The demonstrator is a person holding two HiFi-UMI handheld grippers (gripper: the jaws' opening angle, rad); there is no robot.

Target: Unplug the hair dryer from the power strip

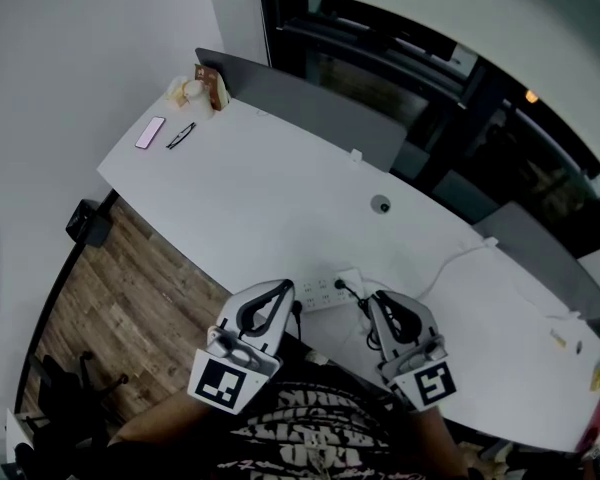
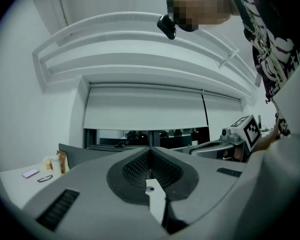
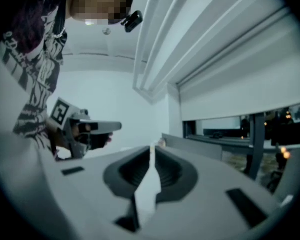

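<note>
Hand-held gripper, left (image 1: 285, 290), level, jaws together; right (image 1: 370, 300) likewise.

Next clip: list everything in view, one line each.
long white desk: one, white, across the middle
grey partition panels: two, grey, along the desk's far edge
white power strip: one, white, desk's near edge
black plug with black cable: one, black, in the strip's right half
thin white cable: one, white, right of the strip
flat pink phone: one, pink, desk's far left corner
left tool: one, grey, shut, empty, at the strip's left end
right tool: one, grey, shut, empty, right of the plug
</note>
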